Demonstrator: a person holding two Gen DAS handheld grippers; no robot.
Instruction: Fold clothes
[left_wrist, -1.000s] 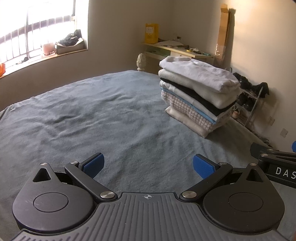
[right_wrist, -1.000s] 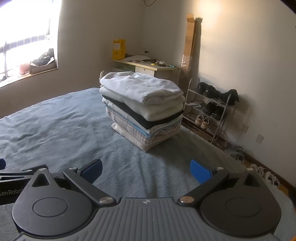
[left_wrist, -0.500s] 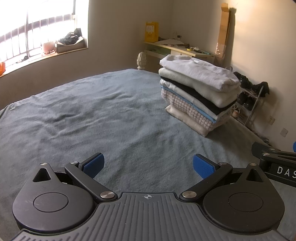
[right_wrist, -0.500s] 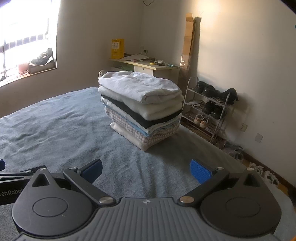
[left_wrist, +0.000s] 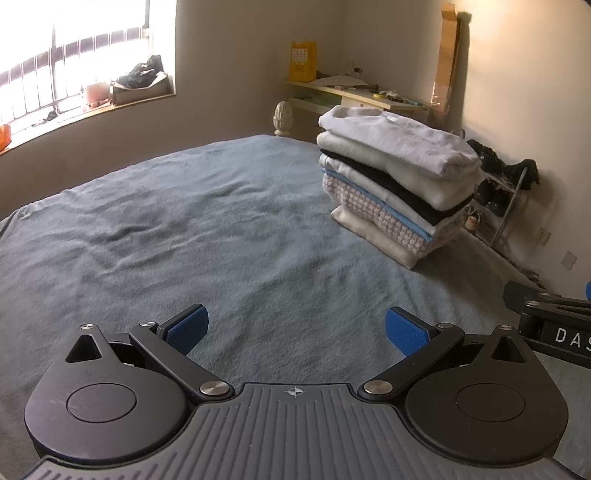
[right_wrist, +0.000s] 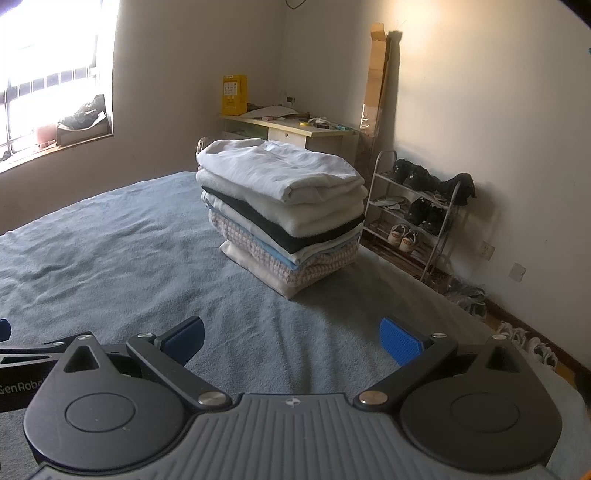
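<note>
since the stack of folded clothes (right_wrist: 284, 218) sits tall near the bed (left_wrist: 221, 236) edge, a nudge could topple it; left gripper (left_wrist: 295, 328) and right gripper (right_wrist: 291, 332) hover spread wide, holding nothing.

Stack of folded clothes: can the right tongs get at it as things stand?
Probably yes: the right tongs are open, and only bare blanket lies between them and the stack of folded clothes.

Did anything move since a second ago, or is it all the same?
Almost the same. The right gripper drifted a little, so the clothes pile sits slightly lower left in its view. The left gripper barely moved. Both stayed open and empty, and the pile on the blue bedspread is untouched.
</note>
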